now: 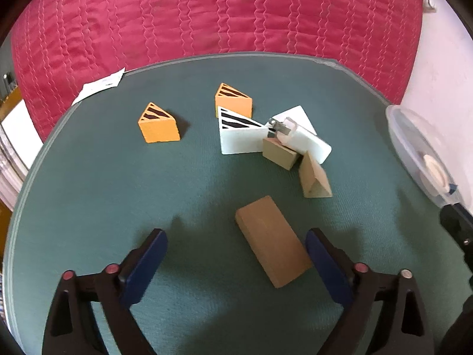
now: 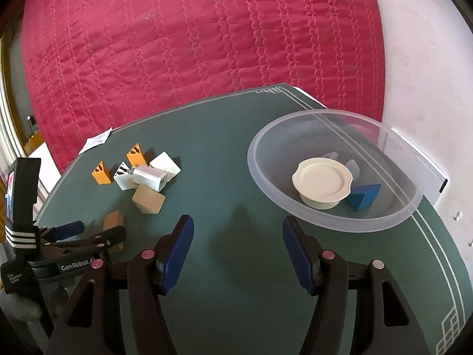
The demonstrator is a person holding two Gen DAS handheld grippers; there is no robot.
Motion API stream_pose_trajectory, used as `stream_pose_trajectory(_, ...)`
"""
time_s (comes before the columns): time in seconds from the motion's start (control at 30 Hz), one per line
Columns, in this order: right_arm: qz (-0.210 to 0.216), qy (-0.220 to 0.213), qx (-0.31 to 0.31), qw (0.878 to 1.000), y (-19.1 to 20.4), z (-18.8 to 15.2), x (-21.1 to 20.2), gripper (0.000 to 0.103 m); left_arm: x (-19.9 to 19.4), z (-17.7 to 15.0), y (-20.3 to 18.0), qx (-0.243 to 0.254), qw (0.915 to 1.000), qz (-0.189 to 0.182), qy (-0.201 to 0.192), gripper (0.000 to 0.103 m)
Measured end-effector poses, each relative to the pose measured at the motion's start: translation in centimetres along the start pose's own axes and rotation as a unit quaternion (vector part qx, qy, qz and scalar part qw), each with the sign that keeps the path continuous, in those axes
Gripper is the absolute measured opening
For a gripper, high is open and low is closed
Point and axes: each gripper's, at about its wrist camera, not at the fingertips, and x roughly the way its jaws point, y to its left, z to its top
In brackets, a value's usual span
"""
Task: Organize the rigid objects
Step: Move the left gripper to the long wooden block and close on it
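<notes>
the left gripper [image 2: 79, 232] bore white lettering "genrobot.a…", its fingers spread around a plain rectangular wooden block [image 1: 273, 241] on the green table [image 1: 97, 183], not pinching it. the right gripper [image 2: 238, 251] had spread, empty fingers. two orange striped wedges [image 1: 159, 124] stood beyond, and one blue wedge [image 2: 363, 196] lay in the clear plastic bowl [image 2: 334, 222].

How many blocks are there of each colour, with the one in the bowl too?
Orange striped wedge blocks: 2
White blocks: 2, a white striped wedge and a white flat square
Plain wooden blocks: 3, a wooden cube, a wooden triangular prism, a long wooden brick
Blue wedge block in the clear plastic bowl: 1
Total: 8
</notes>
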Motion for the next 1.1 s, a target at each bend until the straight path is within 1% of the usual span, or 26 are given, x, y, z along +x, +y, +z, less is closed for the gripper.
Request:
stream_pose_trajectory(0.03,0.001,0.001,-0.001,1.0,0.2,0.0,0.0,0.064,-0.1,-0.1,0.0,0.002,0.9999,-0.013,0.0,0.084)
stream_pose_trajectory(0.1,0.003,0.003,-0.002,1.0,0.4,-0.2,-0.1,0.064,-0.4,-0.2,-0.1,0.005,0.9991,-0.041,0.001,0.065)
stream_pose_trajectory(0.13,0.004,0.004,-0.003,1.0,0.6,-0.3,-0.1,0.064,-0.5,-0.3,-0.1,0.005,0.9986,-0.053,0.002,0.062)
stream_pose_trajectory(0.2,0.008,0.007,-0.001,1.0,0.8,-0.4,-0.2,0.064,-0.6,-0.3,-0.1,0.004,0.9975,-0.071,0.003,0.05)
stream_pose_trajectory(0.27,0.014,0.012,0.004,1.0,1.0,-0.4,-0.2,0.064,-0.6,-0.2,0.2,-0.004,0.9959,-0.09,0.007,0.046)
stream_pose_trajectory(0.4,0.022,0.024,0.015,0.999,1.3,-0.6,0.0,0.064,-0.7,-0.2,0.9,-0.019,0.9938,-0.109,0.013,0.034)
stream_pose_trajectory(0.47,0.026,0.031,0.018,0.999,1.4,-0.6,0.2,0.064,-0.9,-0.4,1.3,-0.021,0.9934,-0.112,0.014,0.032)
stream_pose_trajectory(0.57,0.038,0.043,0.016,0.998,2.0,-0.3,0.6,0.064,-1.2,-0.7,1.6,-0.017,0.9942,-0.106,0.011,0.03)
stream_pose_trajectory(0.83,0.094,0.092,-0.022,0.991,4.3,0.5,3.2,0.064,-1.6,-1.0,3.1,-0.003,0.9979,-0.065,-0.006,0.03)
stream_pose_trajectory(0.93,0.111,0.109,-0.035,0.987,5.1,1.0,4.6,0.064,-1.6,-1.1,3.8,-0.01,0.9983,-0.056,-0.007,0.036)
stream_pose_trajectory(1.07,0.131,0.116,-0.055,0.983,6.4,2.0,6.2,0.064,-1.5,-1.1,4.1,-0.01,0.9988,-0.045,-0.013,0.038)
stream_pose_trajectory(1.1,0.137,0.119,-0.06,0.982,6.7,2.3,6.7,0.064,-1.5,-1.1,4.2,-0.01,0.999,-0.04,-0.015,0.041)
